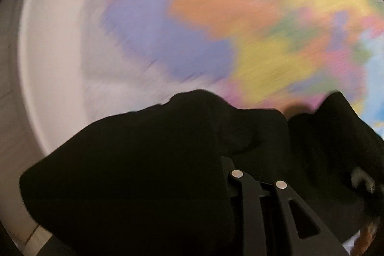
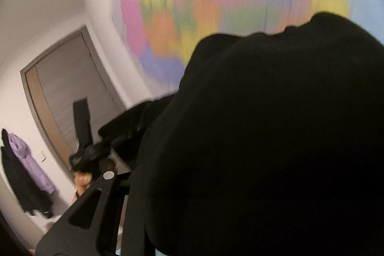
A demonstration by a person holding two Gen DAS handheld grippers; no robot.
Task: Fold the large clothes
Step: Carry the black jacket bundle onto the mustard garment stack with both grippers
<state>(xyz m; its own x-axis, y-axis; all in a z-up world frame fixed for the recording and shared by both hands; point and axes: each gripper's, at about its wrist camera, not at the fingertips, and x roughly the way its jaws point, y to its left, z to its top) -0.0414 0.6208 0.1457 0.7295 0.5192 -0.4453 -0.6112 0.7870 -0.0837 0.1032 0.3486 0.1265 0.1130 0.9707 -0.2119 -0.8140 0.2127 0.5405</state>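
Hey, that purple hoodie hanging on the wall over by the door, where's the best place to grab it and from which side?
Take the purple hoodie high up, at its bunched hood and shoulders, coming from its open door side: it hangs limp and upright there, while a black garment crowds its other side. How it is hung is too small to tell.

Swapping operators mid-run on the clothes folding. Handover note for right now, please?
Left gripper: black garment is bunched over its fingertips, so it looks gripped, but the pads are hidden.
Right gripper: same story; the black garment drapes over it and fills most of its view.
Garment: off any surface, held up in the air between both grippers, in front of a coloured wall map. Both views are motion-blurred.
Done: garment picked up by two points.
Left: no fold visible yet; lay it flat and do all the folds.
Background: door, purple and black clothes hanging on the wall.
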